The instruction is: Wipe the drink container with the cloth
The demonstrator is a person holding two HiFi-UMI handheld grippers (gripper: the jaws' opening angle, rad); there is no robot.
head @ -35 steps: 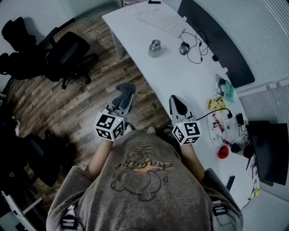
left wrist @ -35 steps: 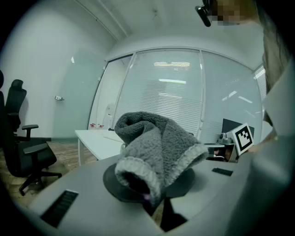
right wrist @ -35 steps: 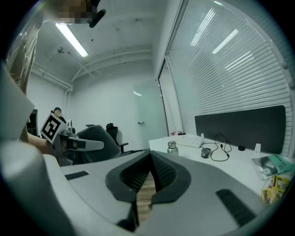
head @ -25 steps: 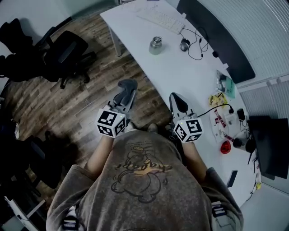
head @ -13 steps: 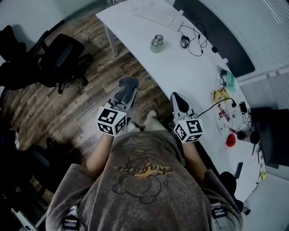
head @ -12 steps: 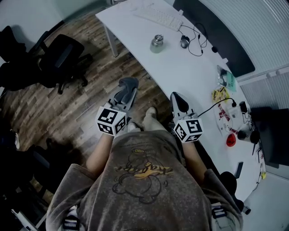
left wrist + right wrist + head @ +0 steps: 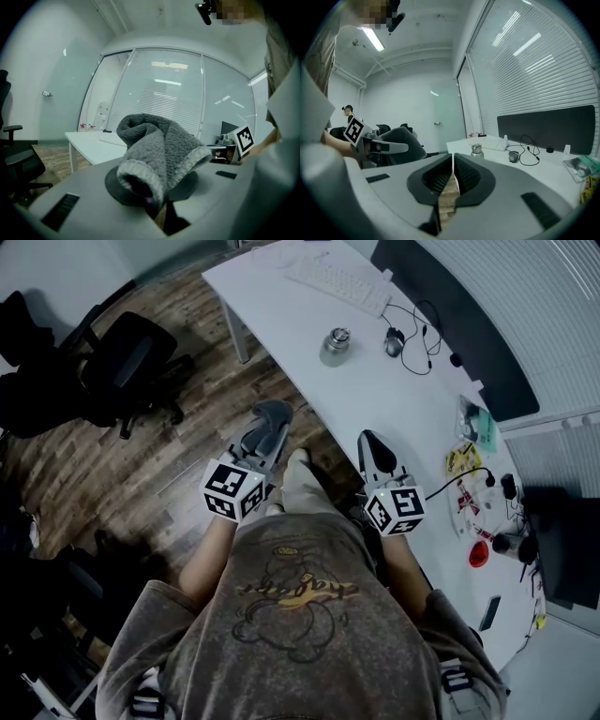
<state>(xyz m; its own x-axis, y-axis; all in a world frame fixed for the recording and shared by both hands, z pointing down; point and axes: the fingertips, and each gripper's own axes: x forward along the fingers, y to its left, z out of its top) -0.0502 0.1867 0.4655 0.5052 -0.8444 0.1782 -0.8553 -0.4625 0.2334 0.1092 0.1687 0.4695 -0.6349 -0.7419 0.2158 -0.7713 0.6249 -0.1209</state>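
The left gripper [image 7: 157, 204] is clenched on a grey cloth [image 7: 157, 150], which is bunched between its jaws and bulges out past them. The right gripper [image 7: 453, 173] is closed, its jaws pressed together on nothing. In the head view, the left gripper is carried over a wooden floor [image 7: 141, 474] and the right by the edge of a white desk [image 7: 375, 399]. A black office chair [image 7: 131, 357] is seen at 10 o'clock from the left gripper. A keyboard [image 7: 339, 284] is laid at the desk's far end, at 12 o'clock. The drink container [image 7: 336, 344], a metal flask, is stood upright on the desk at 11 o'clock from the right gripper, well apart from the cloth. A mouse [image 7: 395, 337] is placed near it at 3 o'clock.
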